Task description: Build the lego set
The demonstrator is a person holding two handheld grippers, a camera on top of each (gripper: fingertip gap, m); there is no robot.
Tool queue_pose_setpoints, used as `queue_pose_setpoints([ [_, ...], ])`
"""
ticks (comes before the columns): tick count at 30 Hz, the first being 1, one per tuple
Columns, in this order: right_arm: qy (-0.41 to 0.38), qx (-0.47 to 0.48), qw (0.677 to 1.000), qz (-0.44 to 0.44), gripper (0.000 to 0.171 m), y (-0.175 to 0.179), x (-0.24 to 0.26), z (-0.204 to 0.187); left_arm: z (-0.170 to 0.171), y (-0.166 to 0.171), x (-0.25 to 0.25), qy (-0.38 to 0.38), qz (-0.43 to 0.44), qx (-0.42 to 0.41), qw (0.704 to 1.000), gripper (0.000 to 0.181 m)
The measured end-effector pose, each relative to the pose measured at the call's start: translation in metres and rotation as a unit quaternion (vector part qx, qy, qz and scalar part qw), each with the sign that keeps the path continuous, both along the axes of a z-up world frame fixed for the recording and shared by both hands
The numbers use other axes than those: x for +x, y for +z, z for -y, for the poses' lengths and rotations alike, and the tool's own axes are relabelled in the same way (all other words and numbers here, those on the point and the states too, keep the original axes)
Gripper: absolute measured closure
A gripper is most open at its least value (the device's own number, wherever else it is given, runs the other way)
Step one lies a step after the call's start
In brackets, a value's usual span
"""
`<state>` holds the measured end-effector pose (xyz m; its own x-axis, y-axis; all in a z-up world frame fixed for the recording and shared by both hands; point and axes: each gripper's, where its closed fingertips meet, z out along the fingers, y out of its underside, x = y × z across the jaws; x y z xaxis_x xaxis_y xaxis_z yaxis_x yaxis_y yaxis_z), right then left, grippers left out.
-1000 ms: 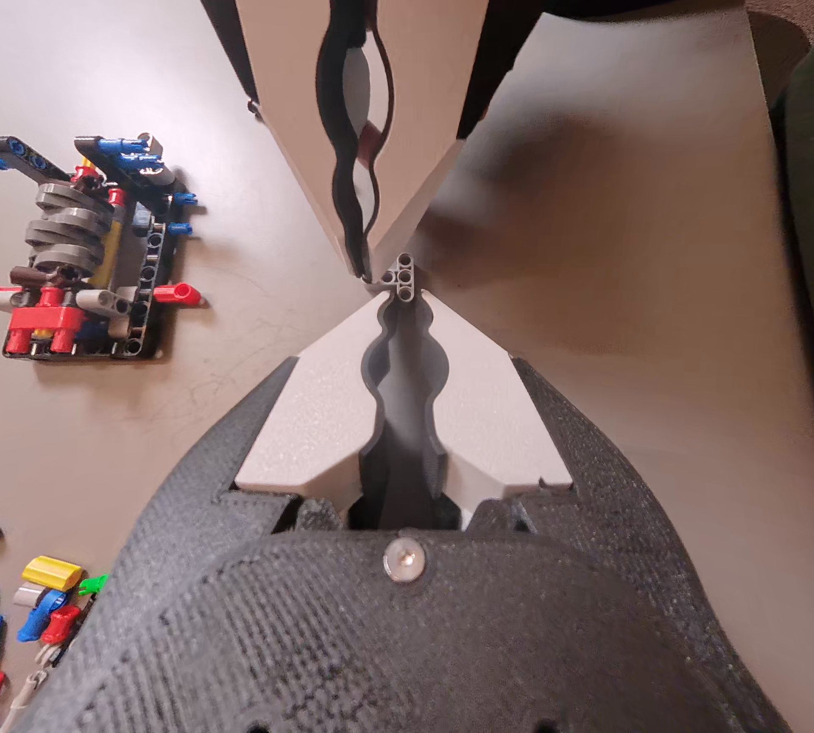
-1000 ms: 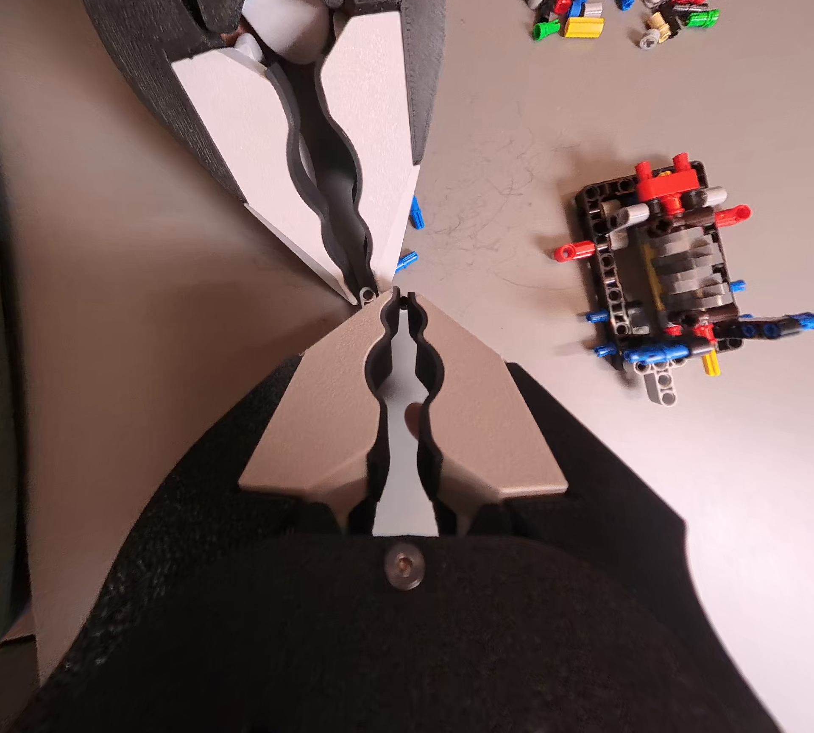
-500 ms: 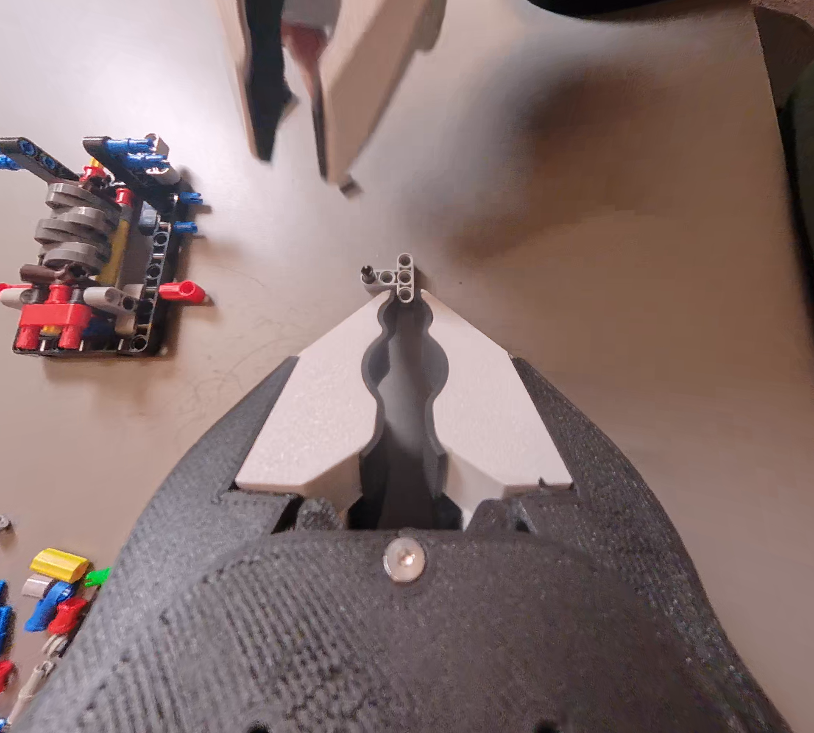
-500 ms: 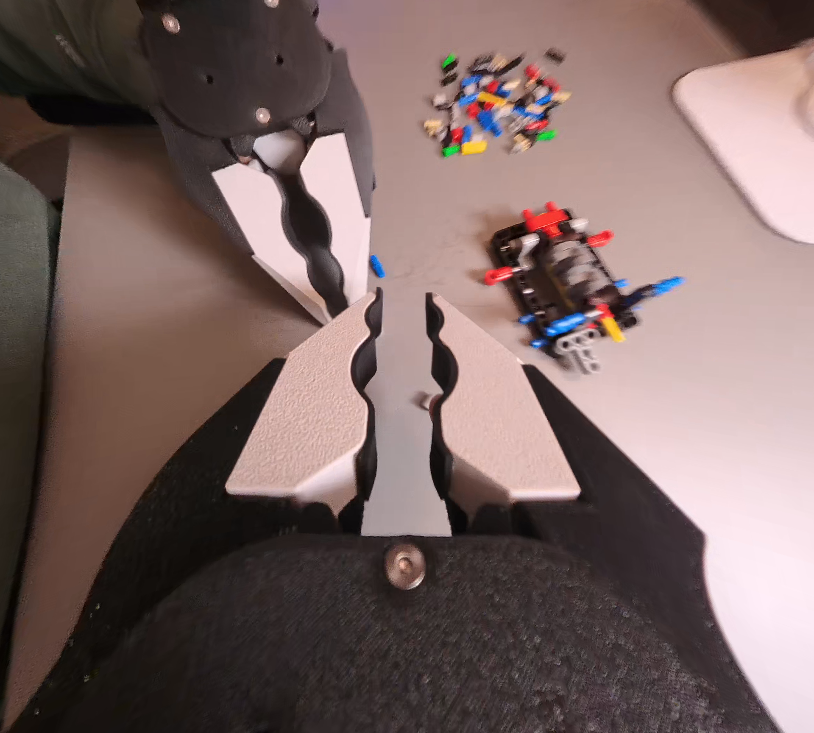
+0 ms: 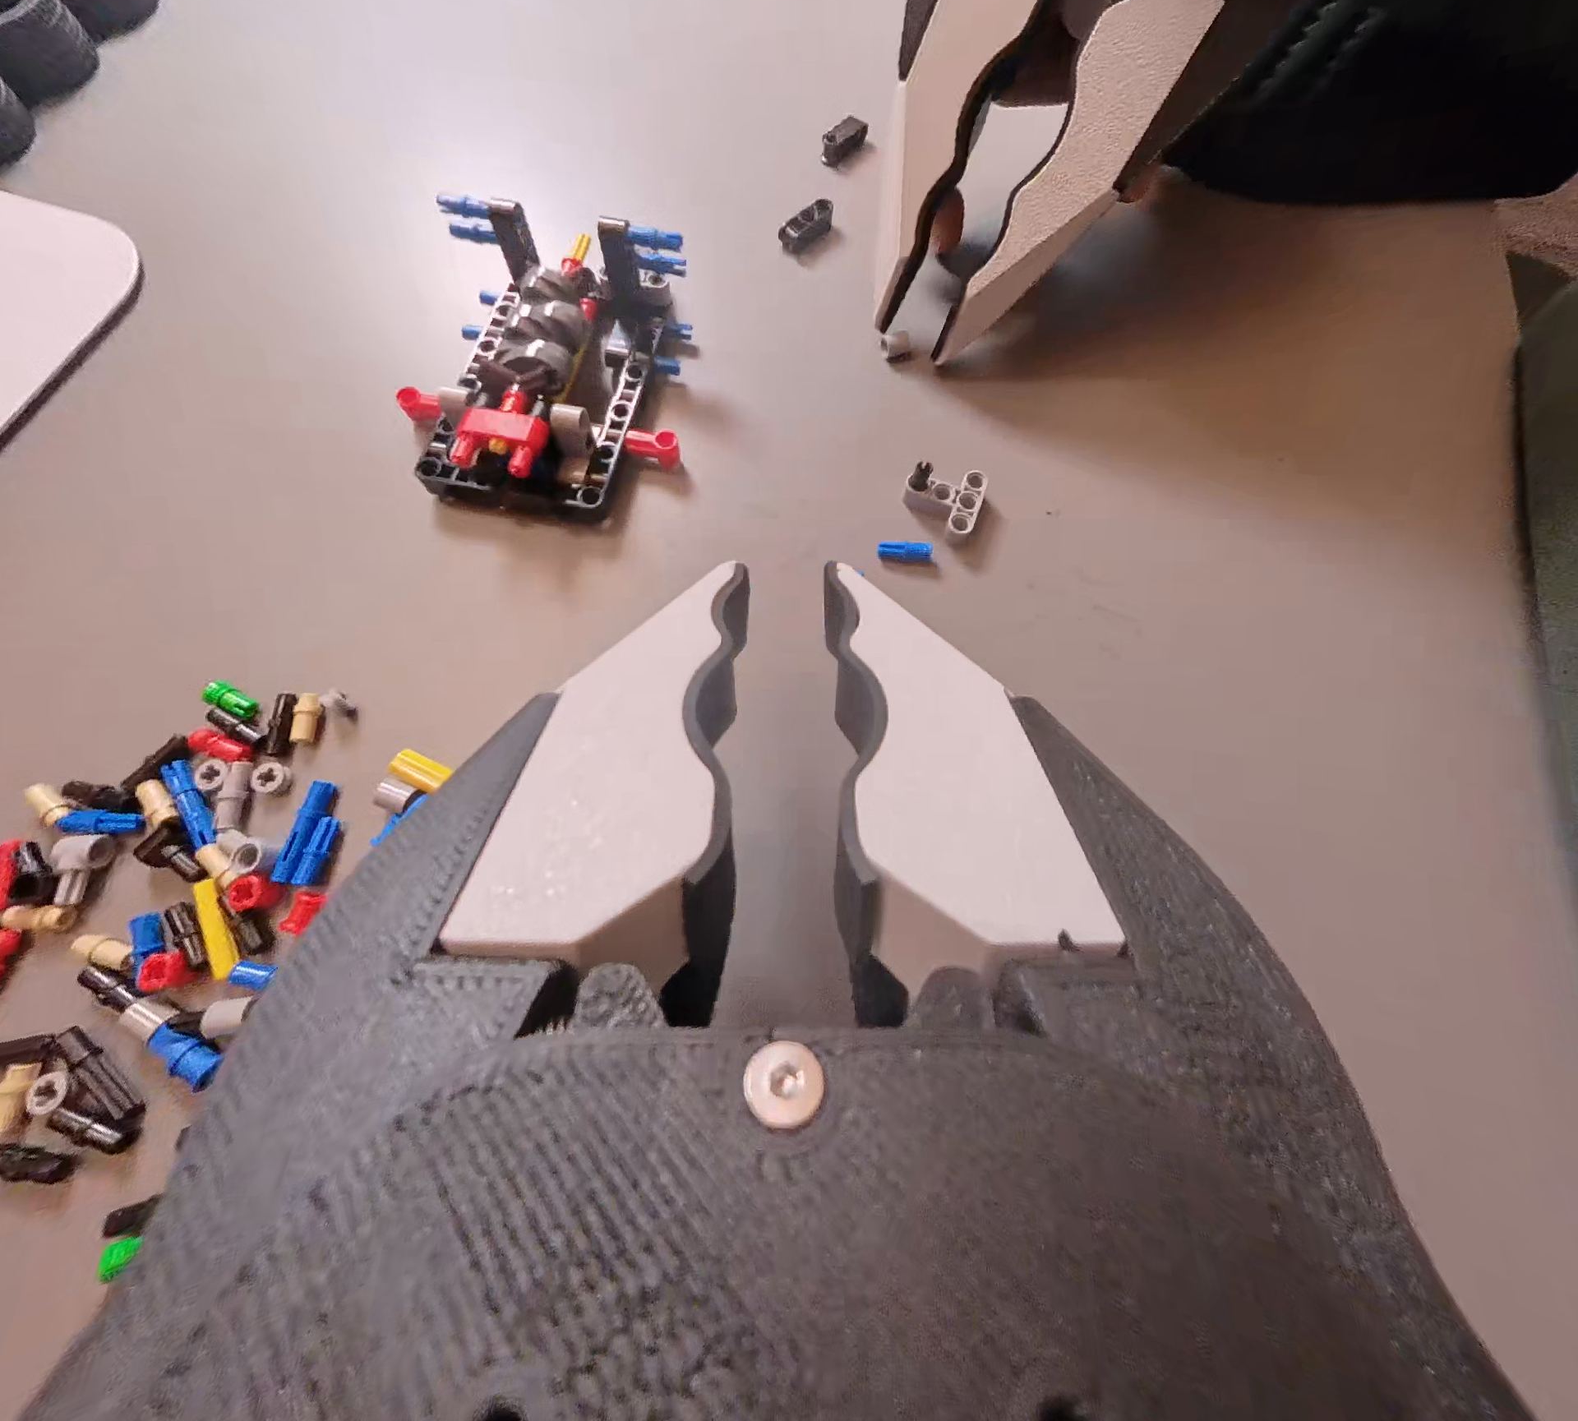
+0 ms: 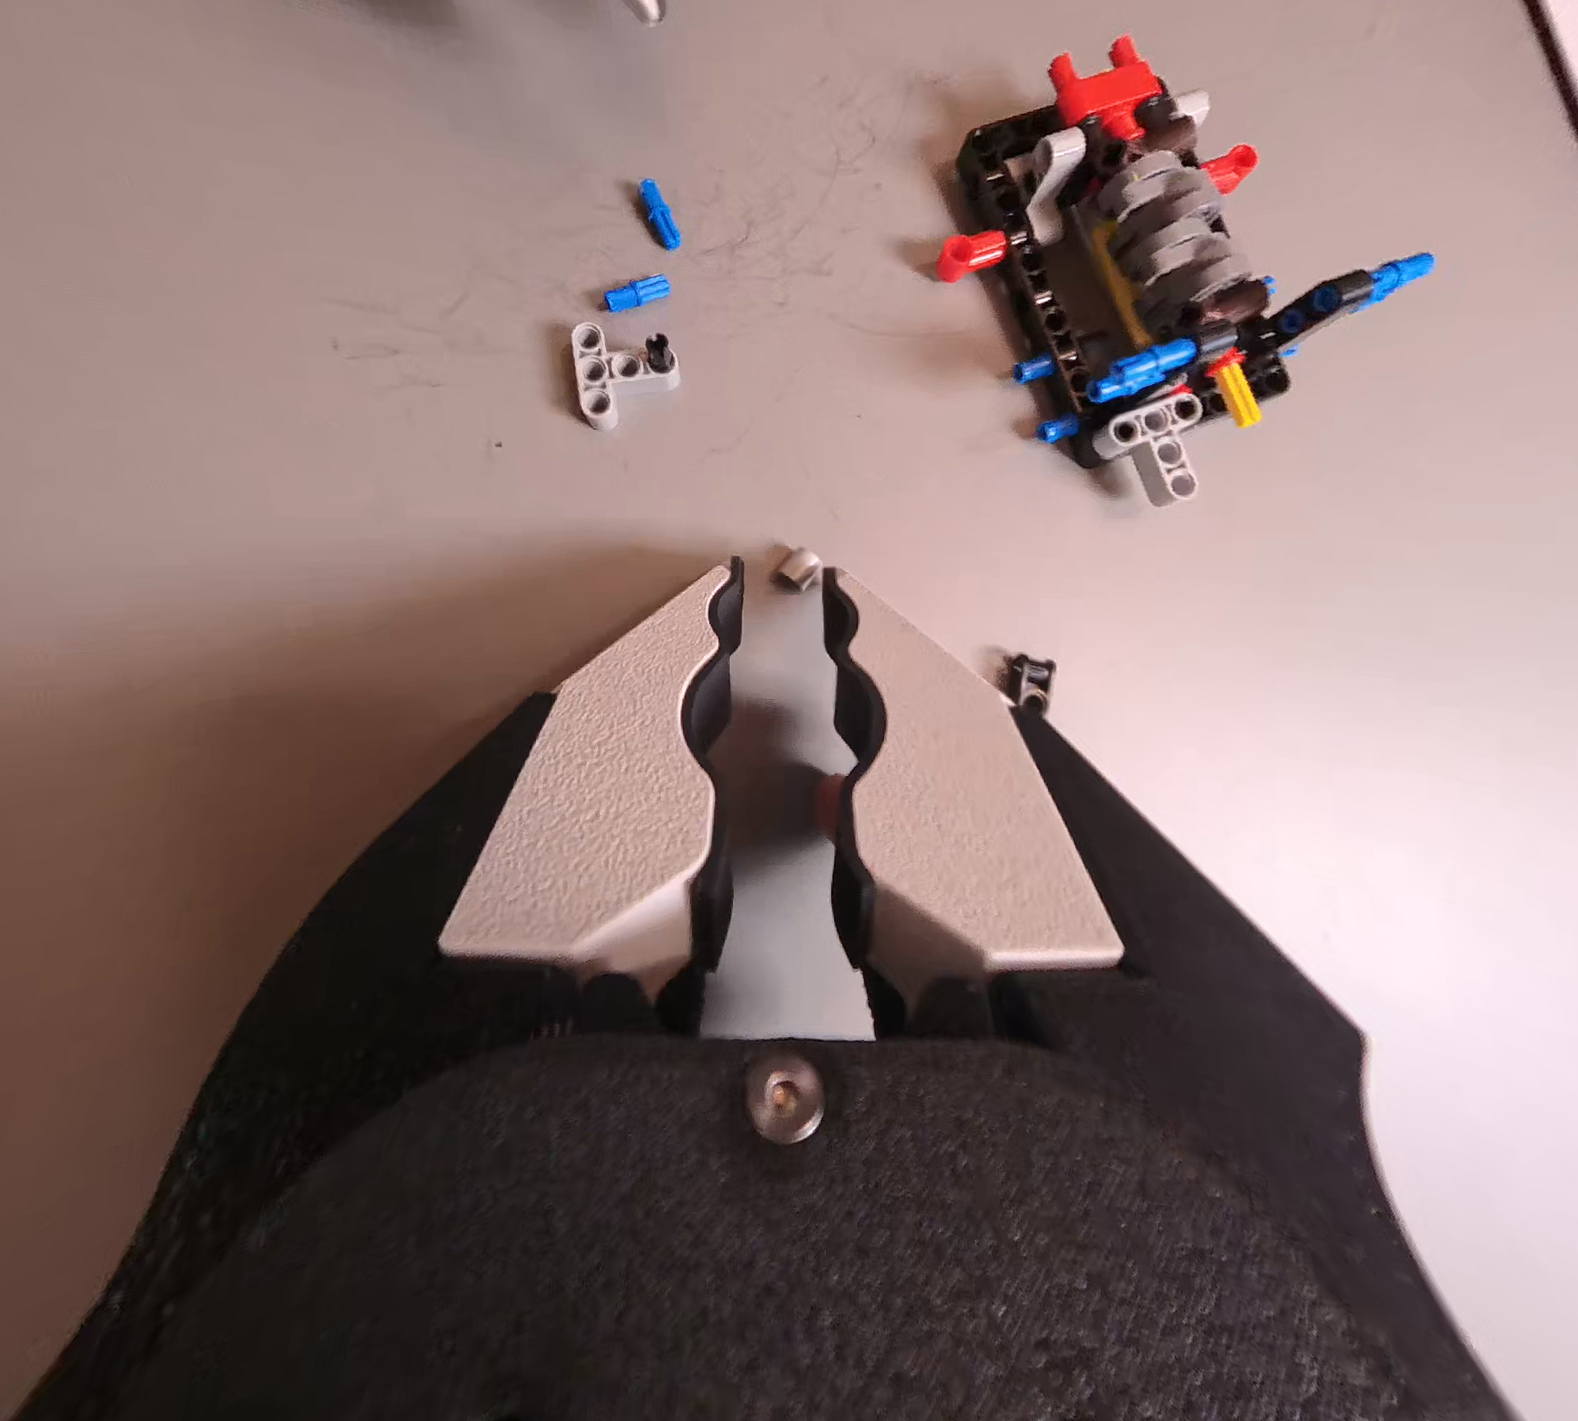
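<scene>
Lego chassis (image 5: 546,377) sits on the grey table (image 5: 1195,697), untouched and well apart from both my grippers. My left gripper (image 5: 786,577) has its fingers parted and empty; just past its tips lie a blue pin (image 5: 903,550) and a grey T-shaped beam (image 5: 949,497). My right gripper (image 6: 781,582) is also spread, with a small grey bush (image 6: 794,569) between its tips, seemingly loose, though blur hides contact. Loose parts (image 5: 171,868) are heaped at far left.
</scene>
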<state>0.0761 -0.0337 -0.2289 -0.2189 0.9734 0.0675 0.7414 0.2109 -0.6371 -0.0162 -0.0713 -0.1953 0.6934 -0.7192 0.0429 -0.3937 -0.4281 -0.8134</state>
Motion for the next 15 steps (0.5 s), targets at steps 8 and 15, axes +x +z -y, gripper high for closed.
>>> queue_pose_setpoints([
  [8, 0.001, 0.029, 0.999, 0.013, 0.166, -0.002, -0.003, 0.002, 0.003, -0.011, 0.016, -0.026, 0.001, -0.005, 1.000, 0.166],
  [15, 0.036, 0.004, 0.970, -0.239, 0.166, 0.066, -0.035, 0.020, 0.002, 0.021, 0.032, -0.017, 0.152, -0.008, 0.988, 0.163],
])
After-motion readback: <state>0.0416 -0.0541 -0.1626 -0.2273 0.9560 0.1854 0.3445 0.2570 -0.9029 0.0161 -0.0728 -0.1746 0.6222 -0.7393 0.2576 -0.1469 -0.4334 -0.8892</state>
